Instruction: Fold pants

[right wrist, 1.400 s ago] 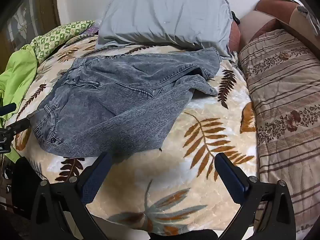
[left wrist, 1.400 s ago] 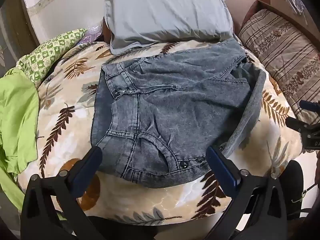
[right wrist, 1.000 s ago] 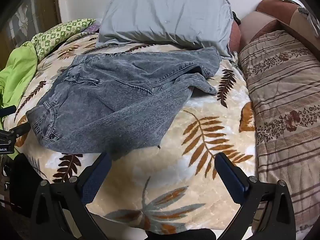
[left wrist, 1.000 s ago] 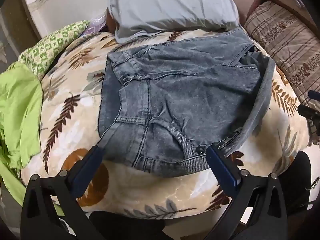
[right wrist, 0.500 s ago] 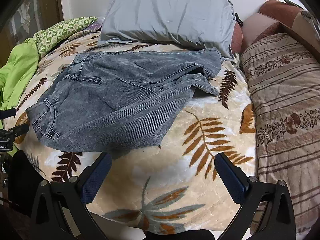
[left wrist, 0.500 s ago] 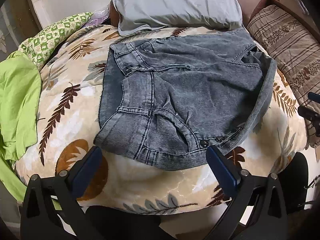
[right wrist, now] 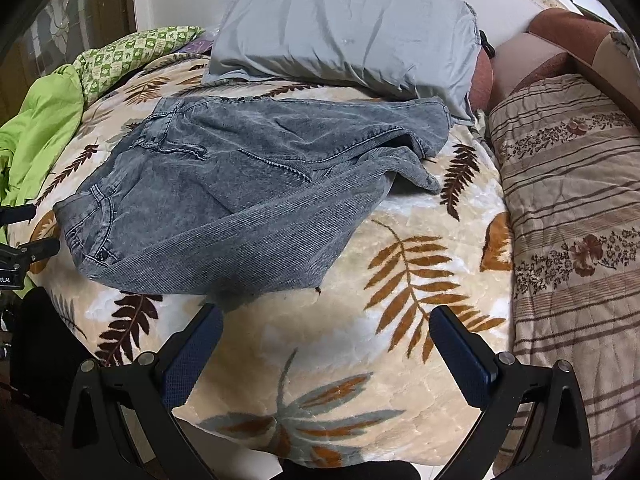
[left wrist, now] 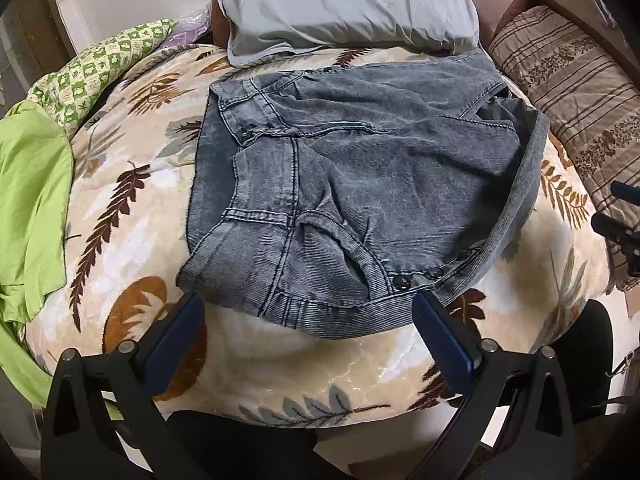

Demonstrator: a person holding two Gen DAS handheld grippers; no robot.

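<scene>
Two grippers, both empty, fingers spread wide.

Left wrist view: left gripper (left wrist: 306, 314) hangs over the near edge of the bed, its blue fingers (left wrist: 176, 332) parted and closed on nothing. Grey denim pants (left wrist: 360, 184) lie bunched on a cream blanket with a leaf print (left wrist: 120, 220). The waistband (left wrist: 328, 308) faces the camera, just beyond the fingertips; one dark button (left wrist: 400, 281) shows near the right finger. One leg is folded over, its long edge running up the right side. Grey pillow (left wrist: 344, 0) at the head of the bed, touching the far end of the pants. Lime green cloth (left wrist: 32, 200) at left, a green checked cloth (left wrist: 100, 64) beyond it. Striped floral quilt (left wrist: 580, 92) at right. Part of the right gripper shows at the right edge.

Right wrist view: right gripper (right wrist: 326, 324) open wide over bare blanket (right wrist: 400, 280), holding nothing. Pants (right wrist: 240, 200) lie ahead and to the left, the nearest hem just past the left finger (right wrist: 192, 352). Pillow (right wrist: 348, 32) behind, quilt (right wrist: 572, 220) at right, green cloth (right wrist: 40, 128) at far left.
</scene>
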